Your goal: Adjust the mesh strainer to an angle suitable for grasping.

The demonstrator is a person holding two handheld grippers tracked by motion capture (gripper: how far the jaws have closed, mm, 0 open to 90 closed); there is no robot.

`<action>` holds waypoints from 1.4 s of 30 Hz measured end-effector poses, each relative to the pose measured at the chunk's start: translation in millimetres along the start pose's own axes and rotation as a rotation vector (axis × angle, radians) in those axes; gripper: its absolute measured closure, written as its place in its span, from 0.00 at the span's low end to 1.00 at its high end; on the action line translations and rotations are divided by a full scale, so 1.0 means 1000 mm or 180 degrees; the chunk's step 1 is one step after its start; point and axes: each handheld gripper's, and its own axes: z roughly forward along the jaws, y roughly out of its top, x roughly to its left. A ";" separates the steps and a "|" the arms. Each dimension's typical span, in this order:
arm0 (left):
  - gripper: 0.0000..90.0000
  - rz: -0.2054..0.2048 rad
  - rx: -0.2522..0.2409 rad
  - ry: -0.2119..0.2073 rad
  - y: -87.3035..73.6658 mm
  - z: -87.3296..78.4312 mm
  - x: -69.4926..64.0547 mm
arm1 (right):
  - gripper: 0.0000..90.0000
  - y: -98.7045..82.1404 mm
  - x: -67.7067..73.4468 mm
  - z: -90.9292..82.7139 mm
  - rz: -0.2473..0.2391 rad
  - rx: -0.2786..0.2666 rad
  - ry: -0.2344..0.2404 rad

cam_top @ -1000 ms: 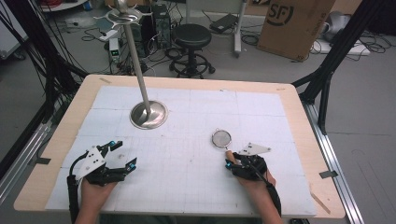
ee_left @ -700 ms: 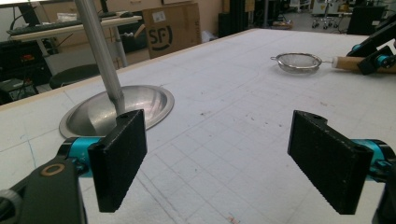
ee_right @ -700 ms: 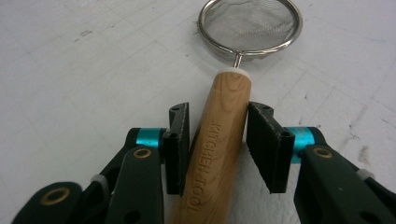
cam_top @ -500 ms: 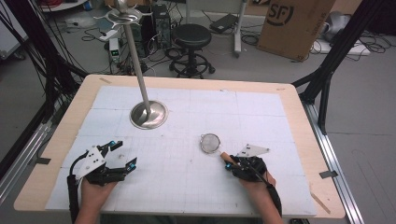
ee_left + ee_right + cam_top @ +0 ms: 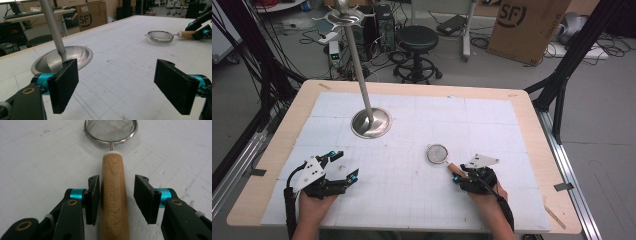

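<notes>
Since a second ago the small round wire-mesh strainer with a light wooden handle (image 5: 438, 154) has shifted across the white gridded mat (image 5: 412, 200): its bowl lay farther up the table beside the right gripper's grey plate, and it now lies lower and to the left, with the handle running back into the right gripper (image 5: 458, 178). The right hand (image 5: 484, 187) and the left hand (image 5: 314, 200) lie where they did.

In the right gripper view the wooden handle (image 5: 114, 195) lies flat on the mat between the black pads. The jaws have just been opening: the left pad (image 5: 93, 200) sits against the wood, while a clear gap separates the handle from the right pad (image 5: 145, 197), so nothing is pinched.

The left gripper (image 5: 334, 167) rests at the near left of the mat with its jaws spread wide and bare mat between them.

The tall polished steel pole on a round domed base (image 5: 371, 122) stands well behind the left gripper, far from the strainer. Bare mat lies between the two. Beyond the wooden table edge (image 5: 412, 90) stand a black round stool (image 5: 417, 37) and a brown cardboard box (image 5: 527, 25).
</notes>
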 end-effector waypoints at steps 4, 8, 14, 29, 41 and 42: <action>0.23 0.0001 0.0000 0.0006 0.000 0.000 0.000 | 0.73 0.002 0.004 0.000 -0.0151 0.0027 -0.0014; 0.23 0.0019 0.0001 0.0001 0.000 0.000 0.000 | 0.74 0.002 0.003 0.000 -0.0127 0.0044 -0.0009; 0.23 0.0015 -0.0001 -0.0006 0.000 0.000 0.000 | 0.74 0.006 -0.001 0.002 -0.0076 0.0130 0.0072; 0.23 0.0006 0.0002 -0.0013 0.000 0.000 0.000 | 0.75 0.021 -0.001 0.012 -0.0163 0.0246 0.0392; 0.23 -0.0004 0.0012 -0.0022 0.000 0.000 0.001 | 0.75 0.050 0.022 0.036 -0.0457 0.0357 0.0562; 0.23 0.0004 0.0013 -0.0024 0.000 0.000 0.001 | 0.75 0.055 0.029 0.041 -0.0494 0.0364 0.0610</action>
